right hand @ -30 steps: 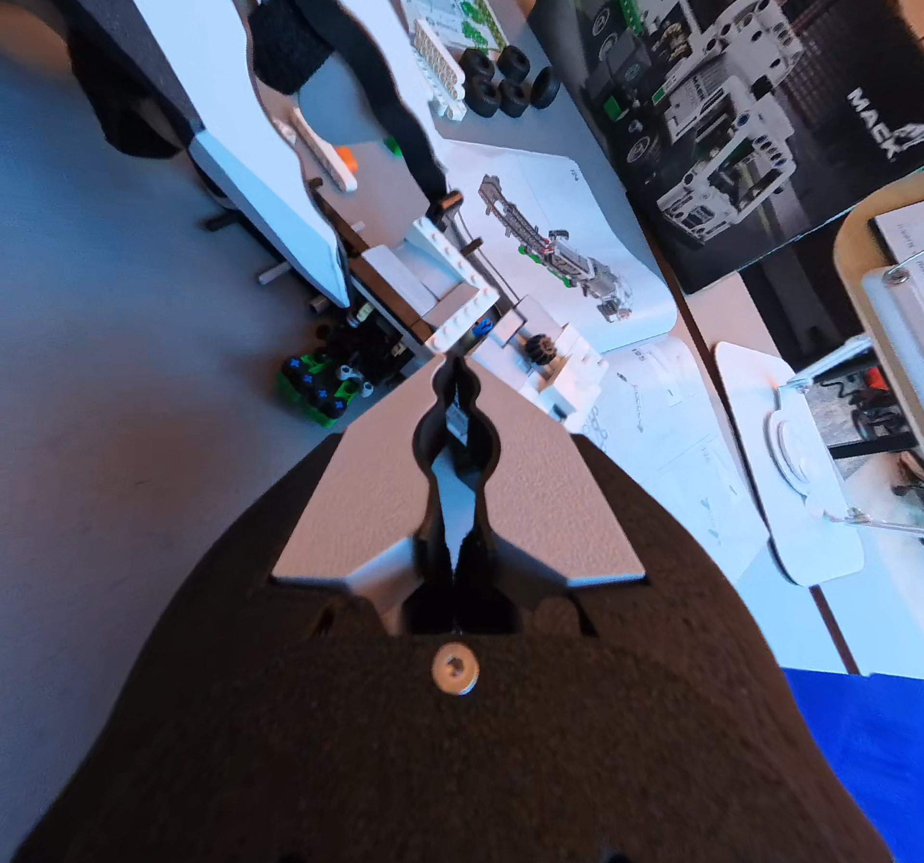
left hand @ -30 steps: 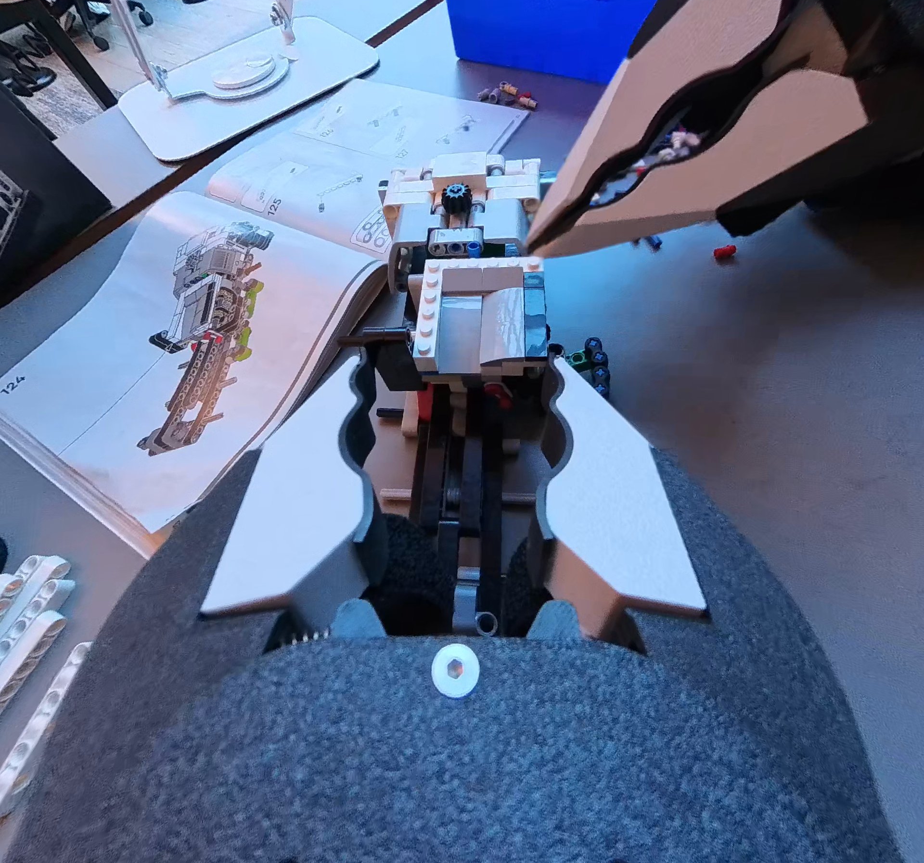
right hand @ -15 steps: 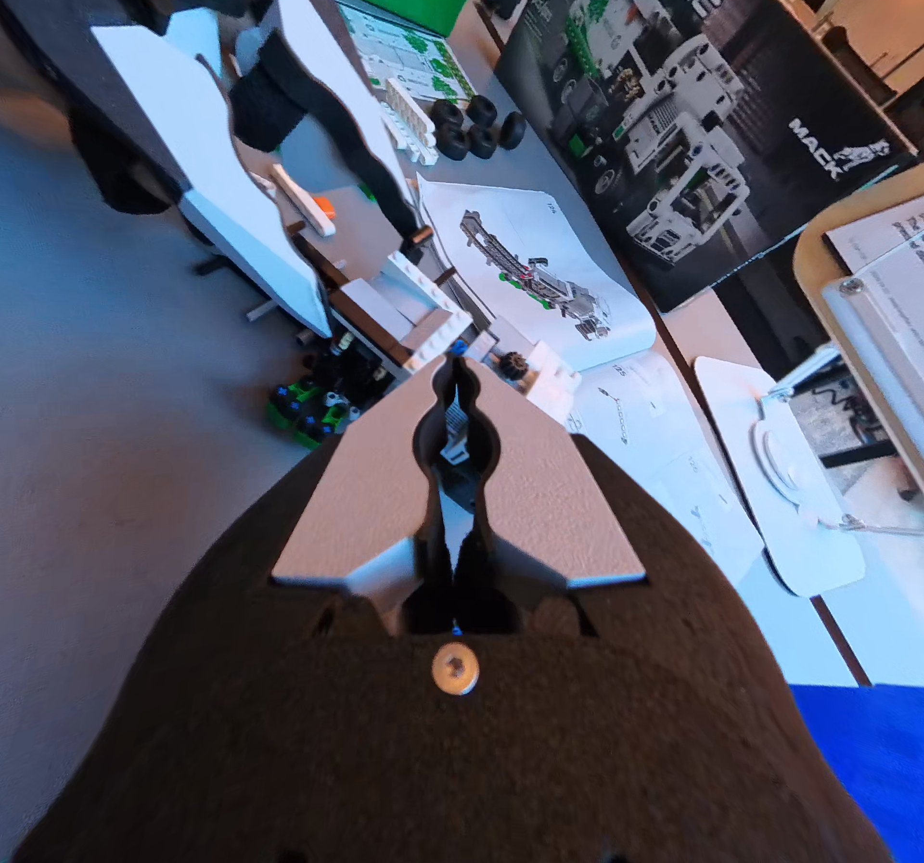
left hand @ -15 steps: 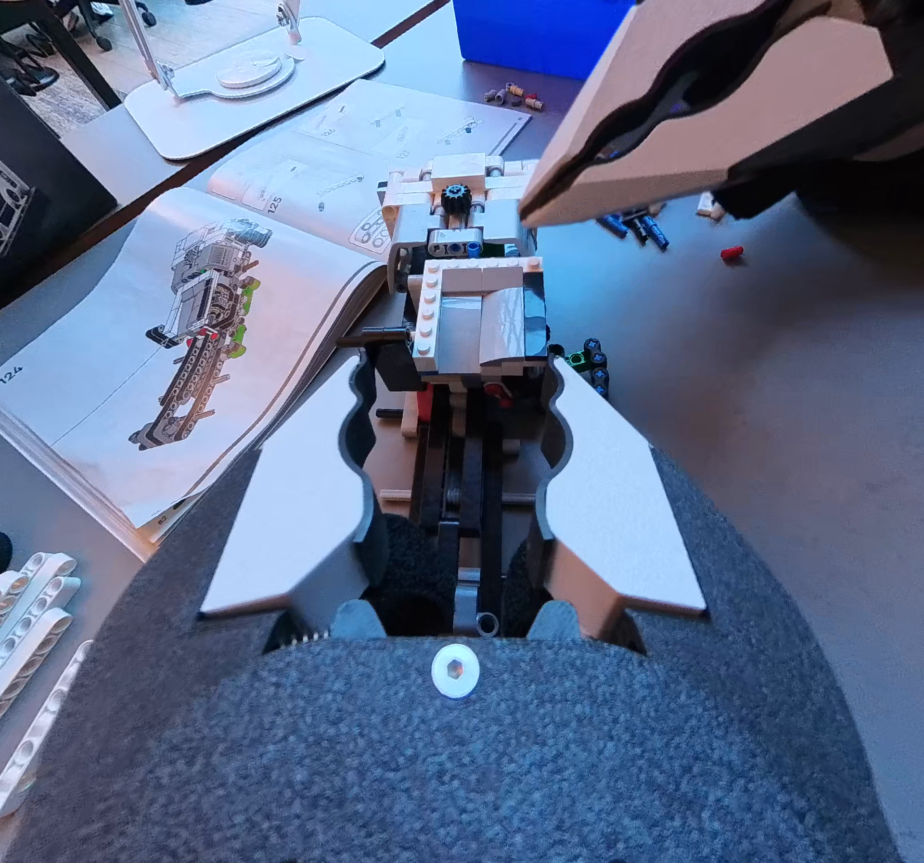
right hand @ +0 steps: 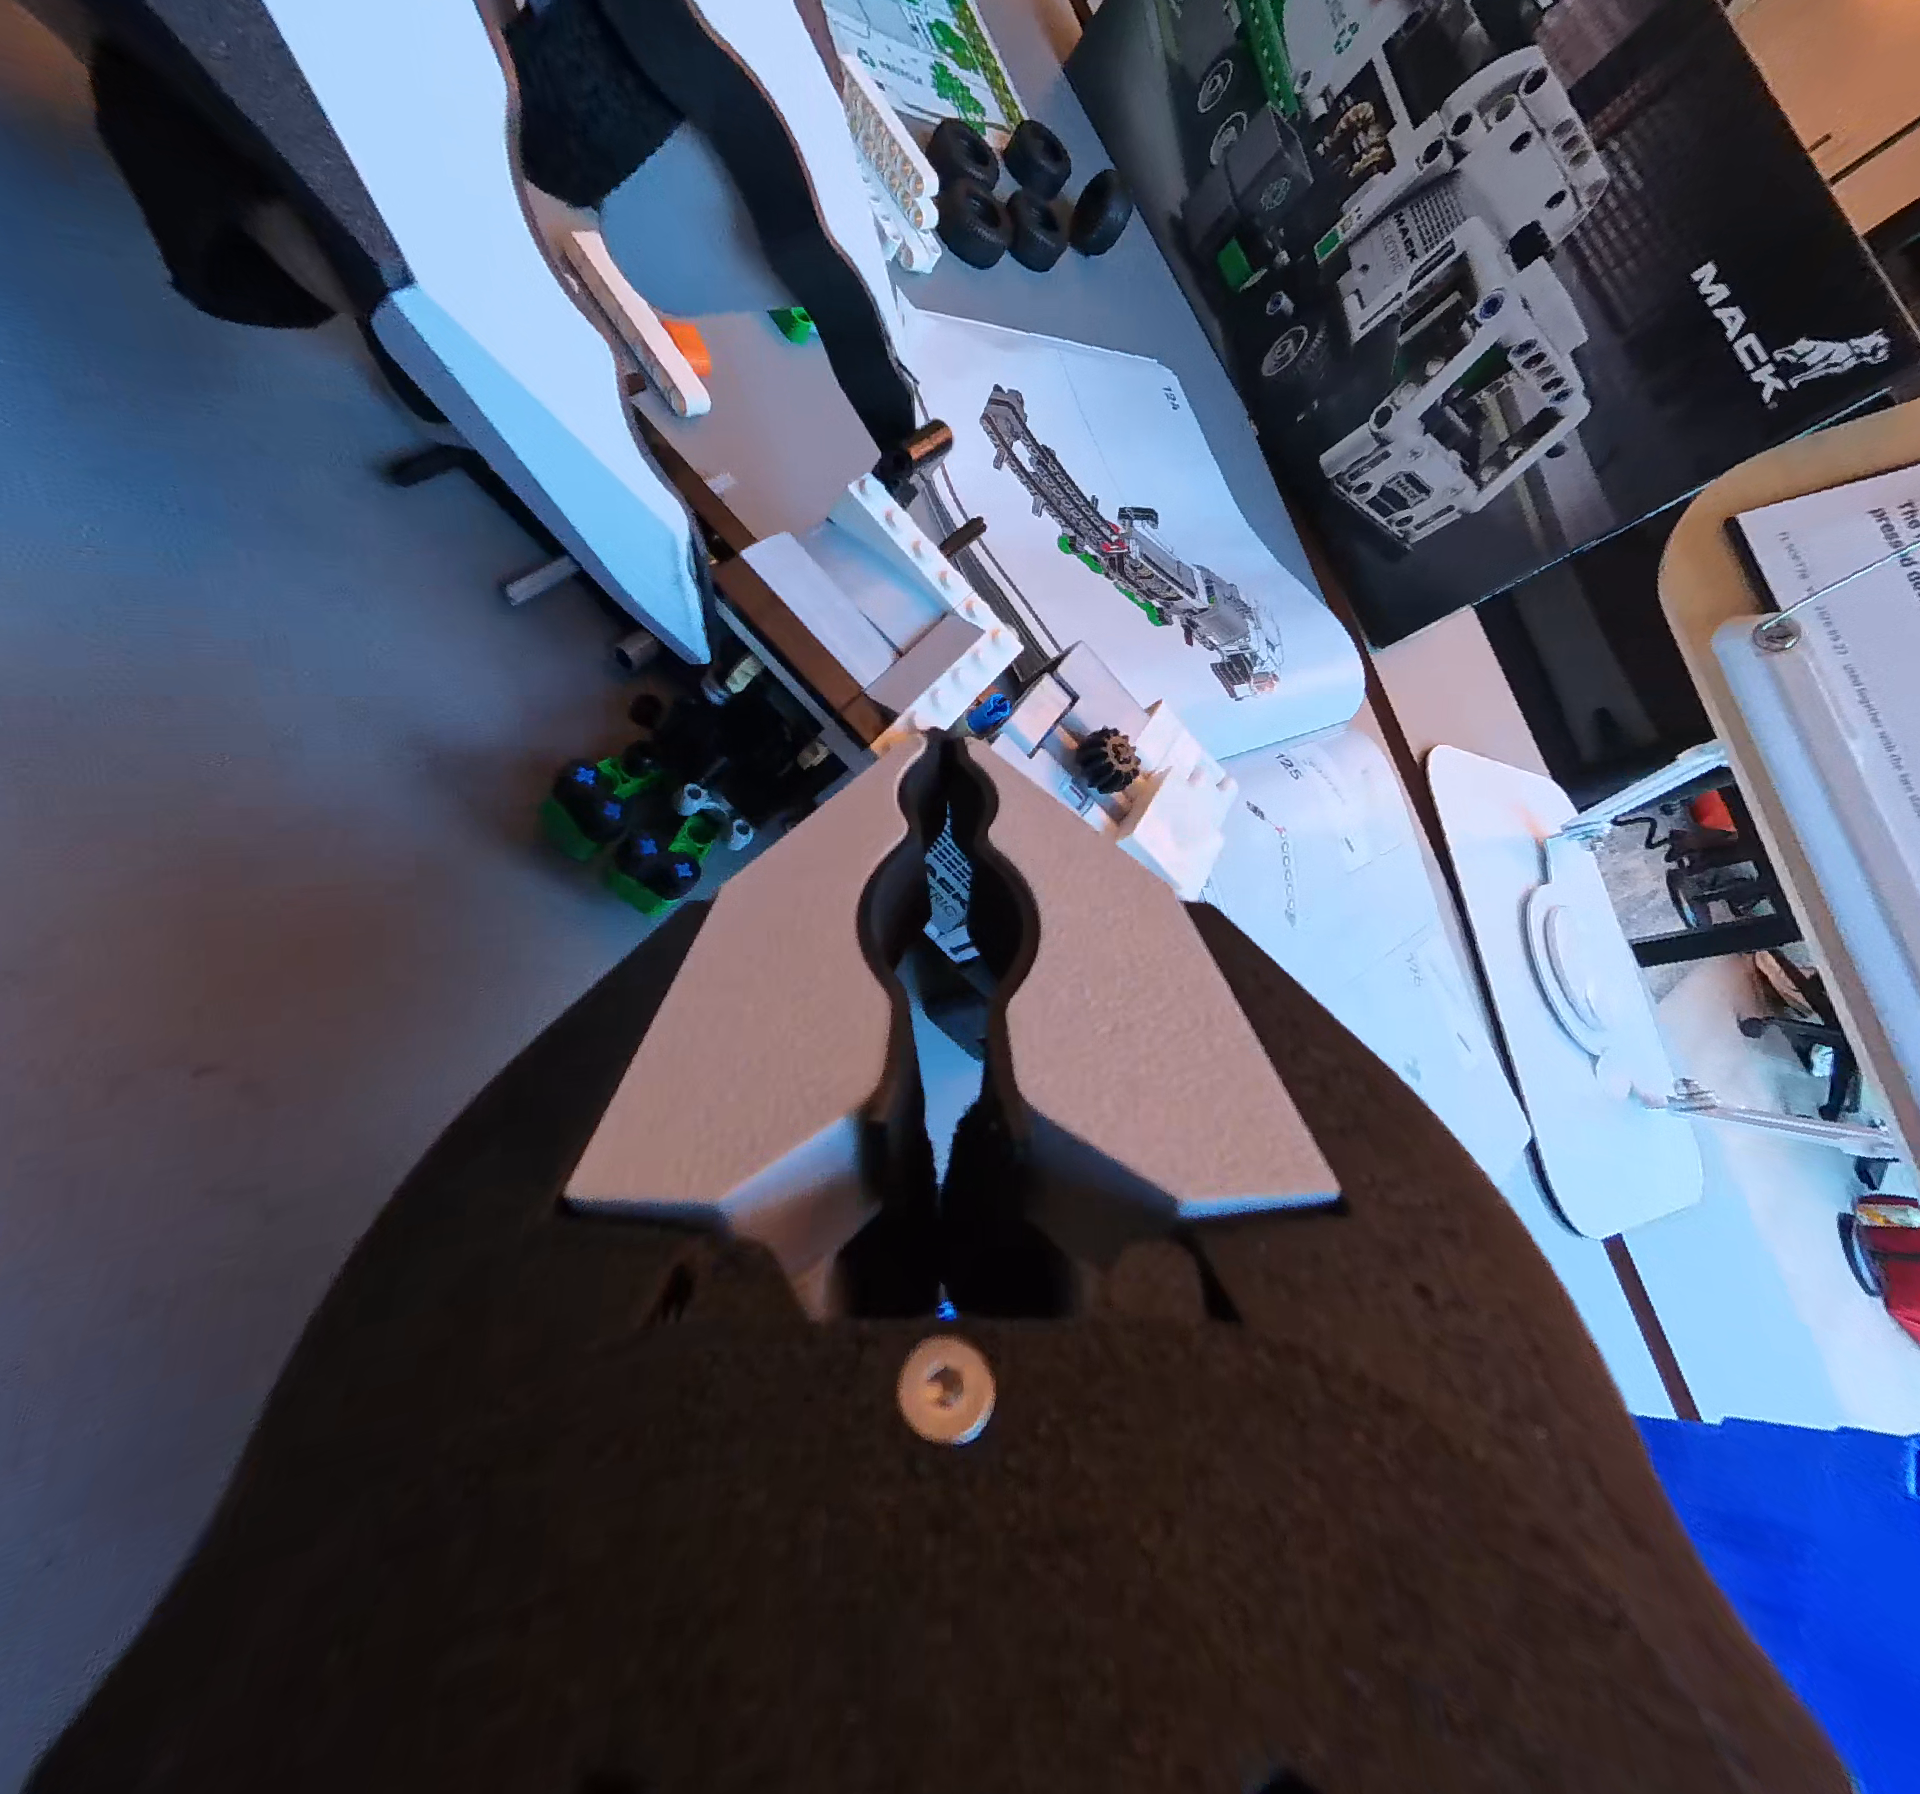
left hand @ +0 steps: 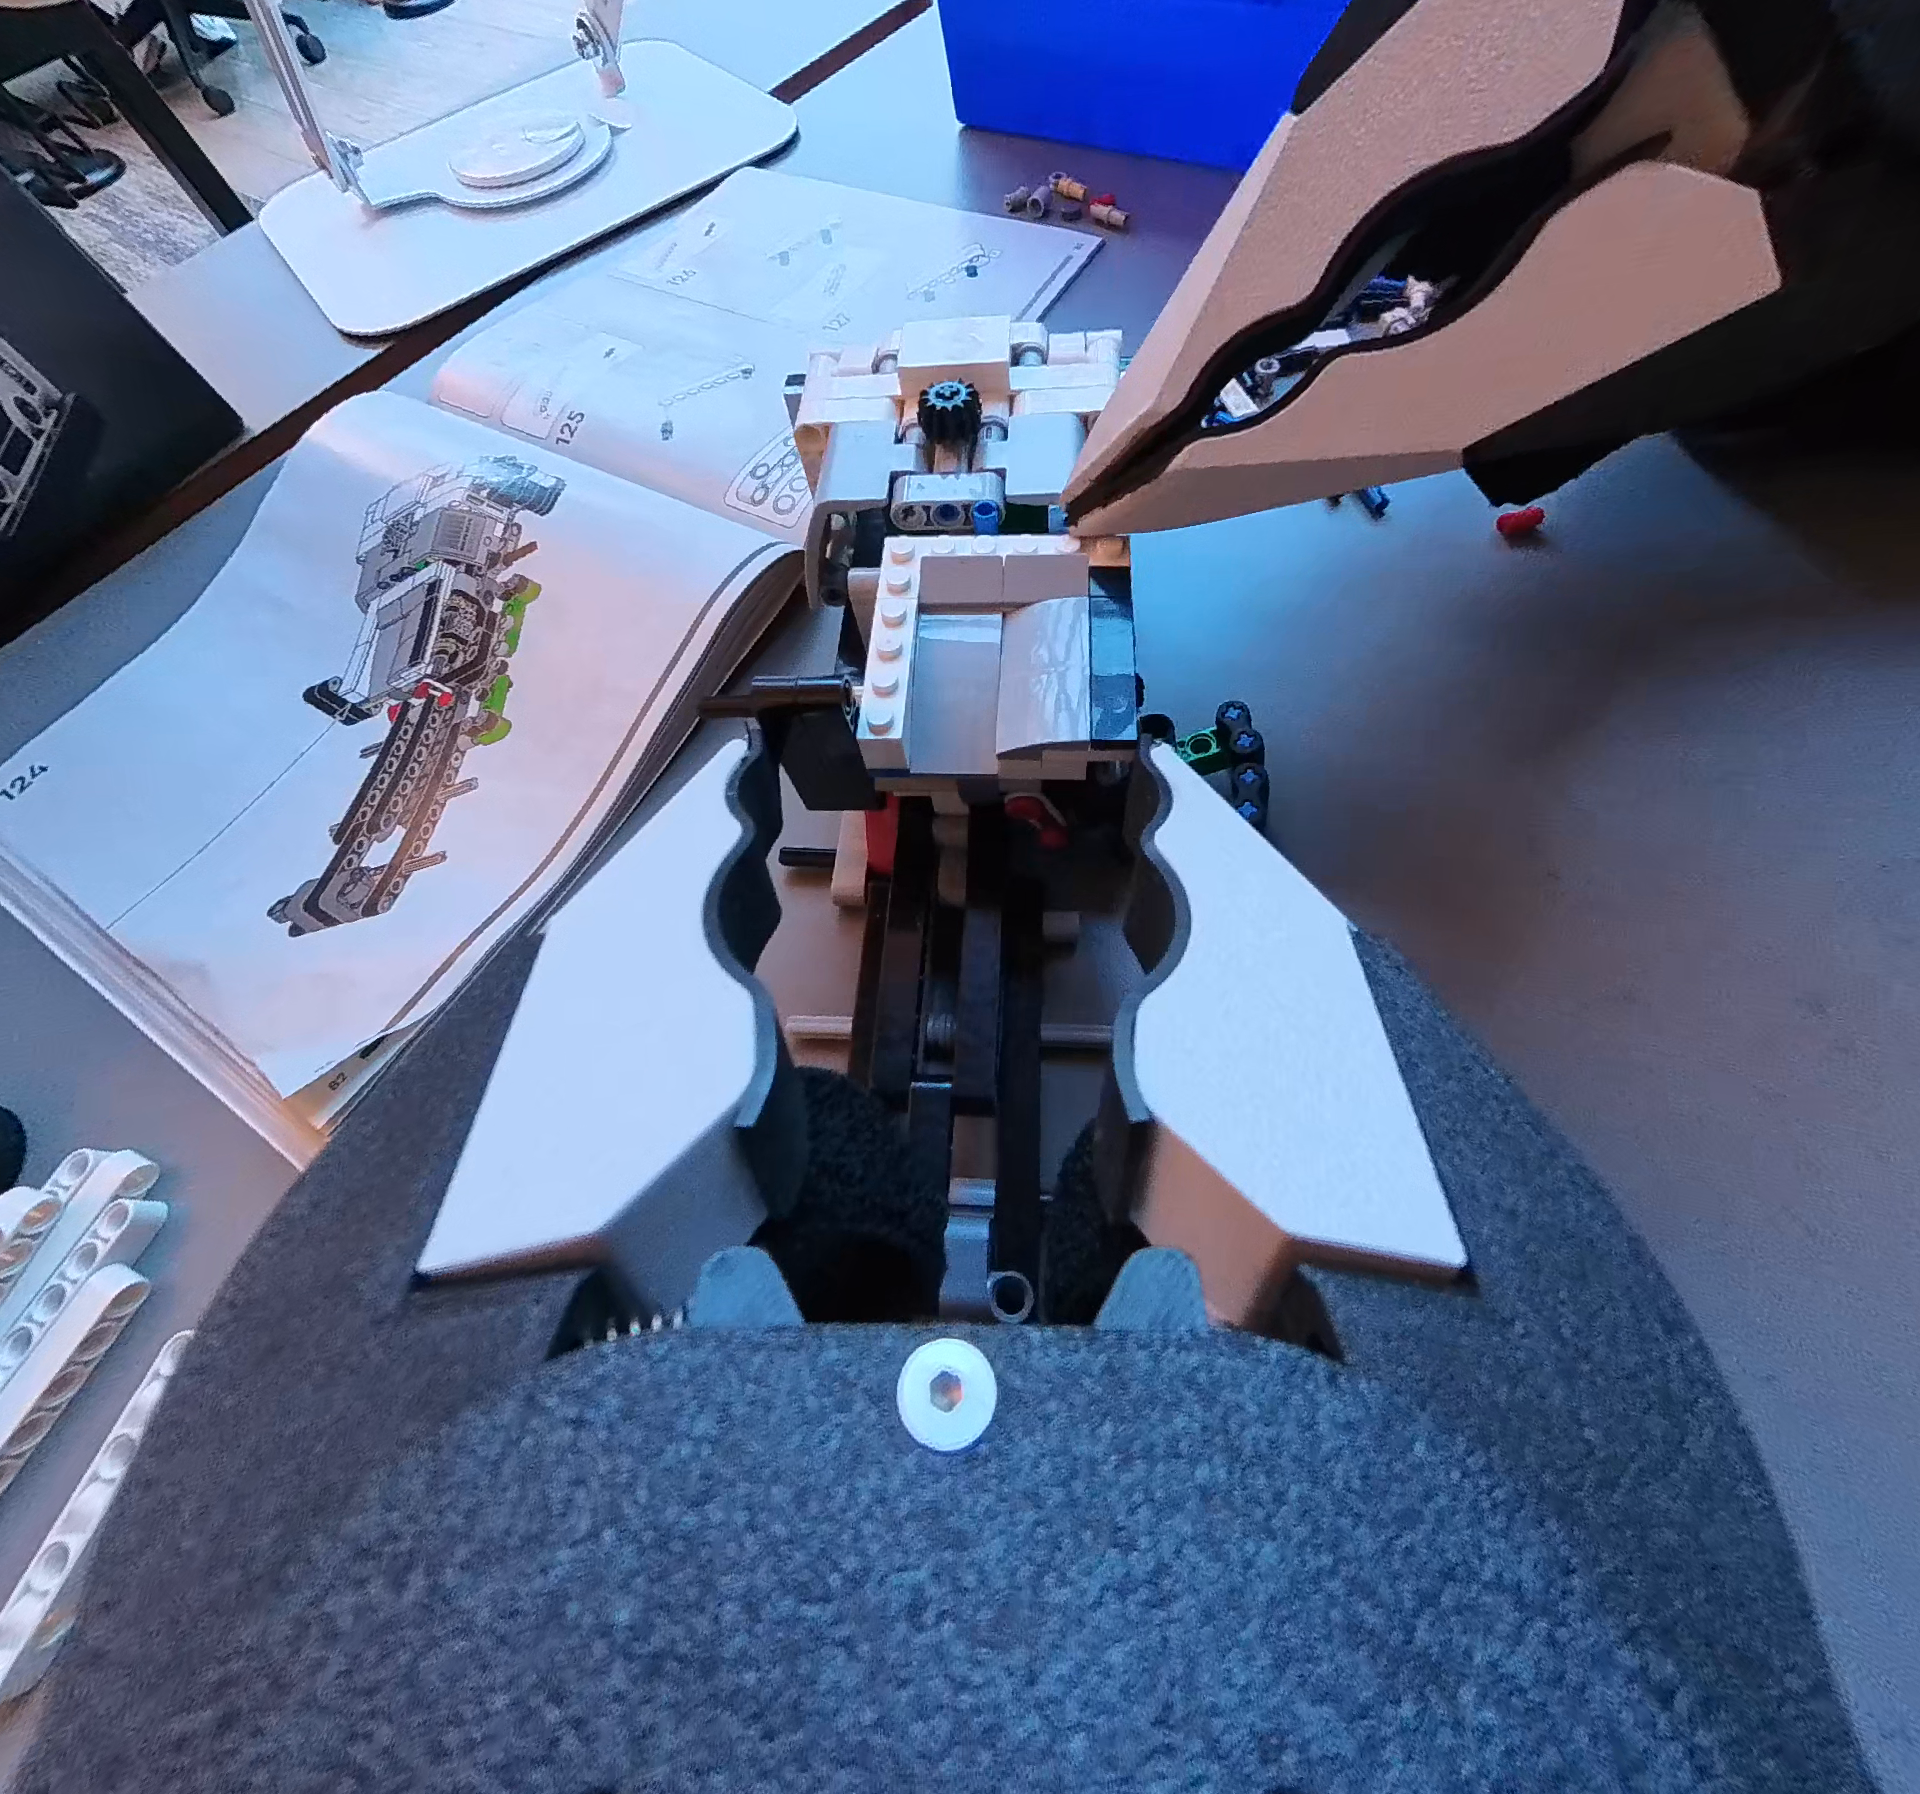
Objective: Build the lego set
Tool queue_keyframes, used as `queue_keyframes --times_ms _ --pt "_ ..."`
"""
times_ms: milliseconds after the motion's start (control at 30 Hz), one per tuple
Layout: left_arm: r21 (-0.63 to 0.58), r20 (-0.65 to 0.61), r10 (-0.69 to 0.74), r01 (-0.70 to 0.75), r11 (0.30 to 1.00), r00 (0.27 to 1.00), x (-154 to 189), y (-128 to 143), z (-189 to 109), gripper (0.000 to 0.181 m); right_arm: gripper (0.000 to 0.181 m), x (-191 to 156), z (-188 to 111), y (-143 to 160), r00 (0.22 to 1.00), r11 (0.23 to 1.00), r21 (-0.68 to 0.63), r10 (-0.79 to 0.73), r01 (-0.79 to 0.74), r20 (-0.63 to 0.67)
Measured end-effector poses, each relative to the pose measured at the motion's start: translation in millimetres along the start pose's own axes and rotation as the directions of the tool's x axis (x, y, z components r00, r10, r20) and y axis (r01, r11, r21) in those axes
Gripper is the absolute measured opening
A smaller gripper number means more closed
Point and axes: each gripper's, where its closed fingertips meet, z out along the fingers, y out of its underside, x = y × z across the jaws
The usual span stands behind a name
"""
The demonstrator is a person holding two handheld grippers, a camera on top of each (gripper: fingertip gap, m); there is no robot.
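Note:
The partly built lego model (left hand: 987, 664), white and grey on top with a long black chassis, lies on the grey table. My left gripper (left hand: 951, 757) straddles the chassis, its fingertips against the model's sides. My right gripper (left hand: 1075, 523) comes in from the upper right, shut, its tips touching the far right corner of the model's white studded plate. In the right wrist view the shut right gripper (right hand: 940, 742) meets the same corner of the model (right hand: 914, 622), with the left gripper (right hand: 795, 539) behind. Nothing shows between the right tips.
An open instruction booklet (left hand: 364, 705) lies left of the model. A blue bin (left hand: 1122, 9) and a white stand base (left hand: 520, 175) are at the back. White beams (left hand: 62, 1277), green-black parts (right hand: 623, 830), black tyres (right hand: 1018, 196), the set box (right hand: 1507, 186) and loose pins (left hand: 1070, 201) lie around. Tip to tip, the grippers are about 5 cm apart.
My right gripper rose off the model half a second ago and has come back down onto the corner of the white plate. My left gripper and the model have stayed put.

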Motion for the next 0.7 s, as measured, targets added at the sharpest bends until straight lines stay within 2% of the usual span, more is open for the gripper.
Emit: queue_keyframes --times_ms 67,200,700 --pt "-0.002 0.003 0.0 0.0 1.0 1.0 0.0 0.0 -0.1 0.066 0.0 0.4 0.1 -0.4 1.0 1.0 0.004 -0.011 0.011 0.008" --pt "-0.003 -0.006 -0.004 0.004 1.0 1.0 1.6 0.2 -0.9 0.066 0.0 0.5 -6.4 -9.6 0.996 0.994 0.067 0.079 -0.081 0.031" --pt "0.002 0.003 -0.001 0.001 1.0 1.0 1.3 -0.1 0.9 0.066 0.0 -8.3 -2.4 -4.1 0.974 0.981 0.04 0.183 -0.189 0.133"
